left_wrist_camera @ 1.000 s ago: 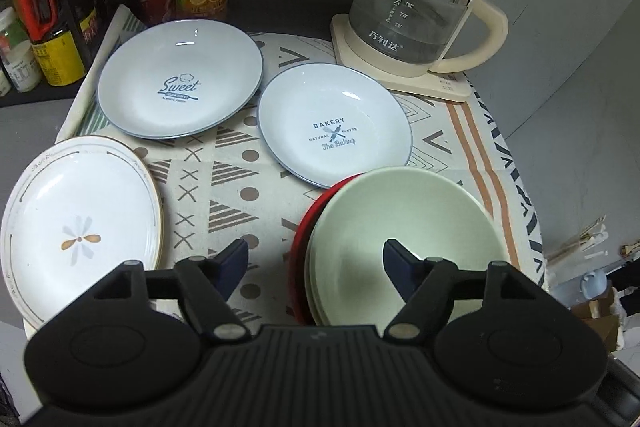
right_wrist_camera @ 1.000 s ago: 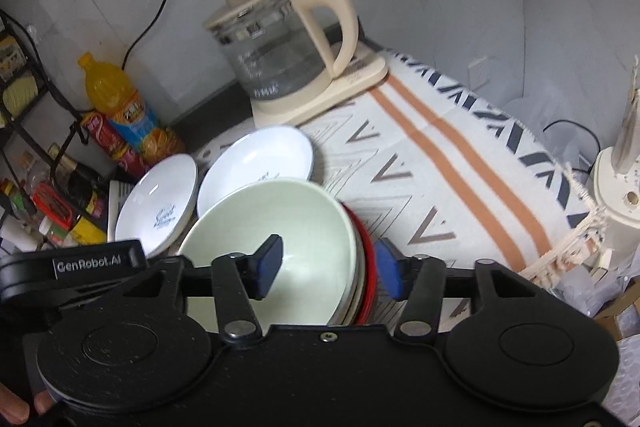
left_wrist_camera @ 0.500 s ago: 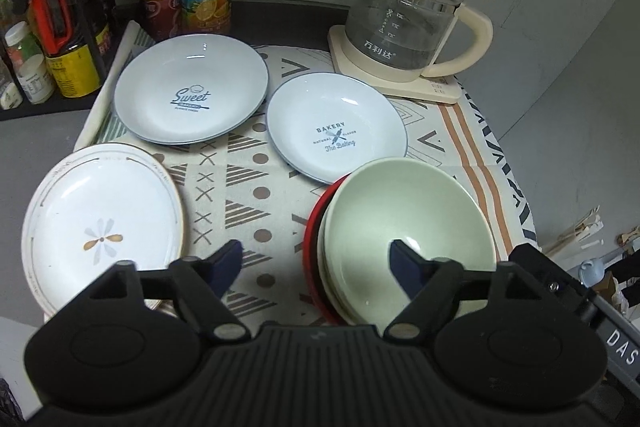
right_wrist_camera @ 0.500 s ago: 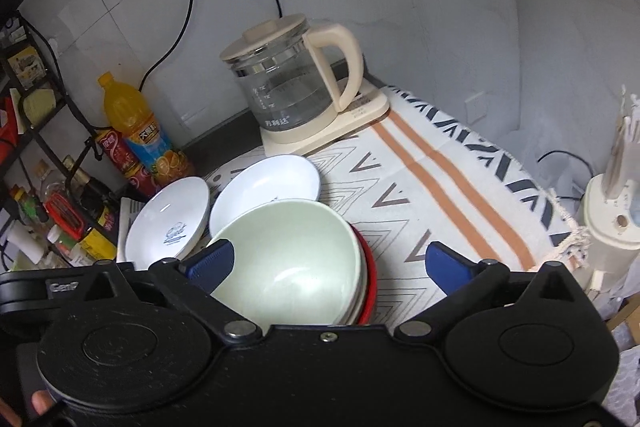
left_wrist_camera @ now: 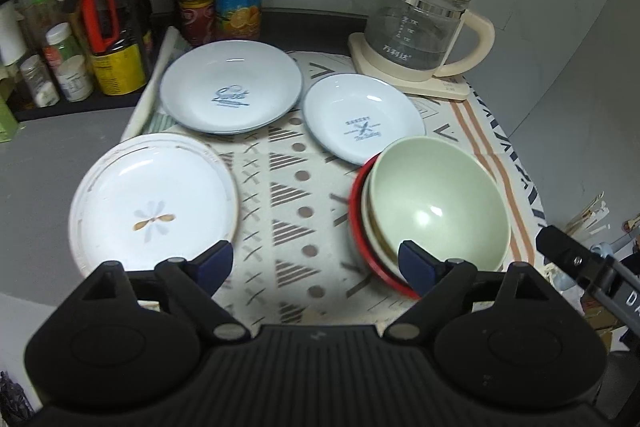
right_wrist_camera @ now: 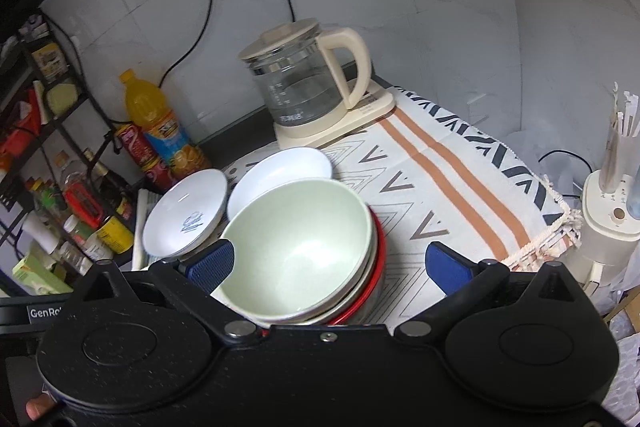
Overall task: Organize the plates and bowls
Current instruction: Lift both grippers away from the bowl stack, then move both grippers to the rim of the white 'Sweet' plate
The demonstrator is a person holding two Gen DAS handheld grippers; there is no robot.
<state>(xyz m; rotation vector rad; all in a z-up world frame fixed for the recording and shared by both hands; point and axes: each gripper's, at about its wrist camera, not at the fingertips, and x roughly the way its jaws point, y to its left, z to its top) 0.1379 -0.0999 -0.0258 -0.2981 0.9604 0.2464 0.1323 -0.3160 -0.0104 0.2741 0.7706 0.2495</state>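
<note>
Pale-green bowl (right_wrist_camera: 298,247), topmost of a nested stack with a red bowl (left_wrist_camera: 356,227), sits on your patterned cloth (left_wrist_camera: 288,227) beside three plates. Your left gripper (left_wrist_camera: 316,265) has just been widening, empty; your right gripper (right_wrist_camera: 328,263) gapes fully, gripping nothing.

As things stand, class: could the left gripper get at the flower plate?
Probably yes. The left gripper is open and empty, and the flower plate lies bare on the cloth just ahead, nothing stacked on it or between them.
</note>
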